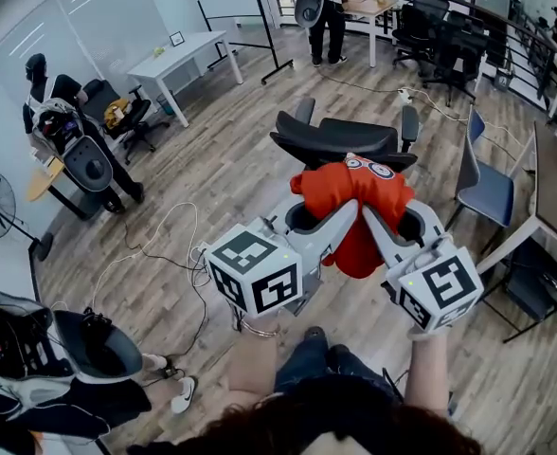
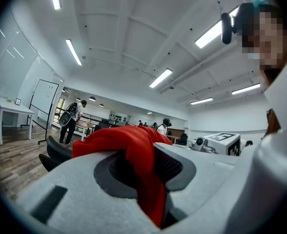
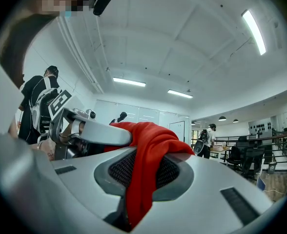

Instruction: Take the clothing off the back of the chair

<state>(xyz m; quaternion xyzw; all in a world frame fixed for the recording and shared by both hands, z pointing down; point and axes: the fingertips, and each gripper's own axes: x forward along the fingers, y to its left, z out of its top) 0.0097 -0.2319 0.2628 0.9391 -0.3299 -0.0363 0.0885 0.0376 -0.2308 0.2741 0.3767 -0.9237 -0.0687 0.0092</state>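
Handles as soft, light cloth, to judge by the folds: limp, easy to crush, not fragile, likely to slide freely over a smooth chair back yet to stretch or snag if pulled by 1 thin edge. Shows in the head view as a red garment (image 1: 340,188) bunched near the centre, with the black office chair (image 1: 340,140) just beyond it at 12 o'clock; cannot tell which: touching the chair back or hanging clear of it. Reached by the left gripper (image 1: 342,218) from 7 o'clock and by the right gripper (image 1: 376,222) from 5 o'clock, tips nearly meeting at the bunch. Clamped on the cloth, the 2 alike: in each gripper view narrow jaws, with a red fold squeezed between the dark ridged pads (image 2: 172,165) and trailing toward 6 o'clock. Best held just there, on a thick gathered fold near the top, 2 holds close together, to keep the weight hanging below and to prevent slipping. Only in the head view: the loose tail drooping toward 6 o'clock below the tips, and a printed pair of eyes (image 1: 368,167) at 1 o'clock on the bunch. Only in the gripper views: the pinch itself. Adds, in the left gripper view, a strip of chair at 9 o'clock of the cloth; in the right gripper view, the other gripper's finger (image 3: 94,133) against the cloth at 10 o'clock, with no sign of that chair.
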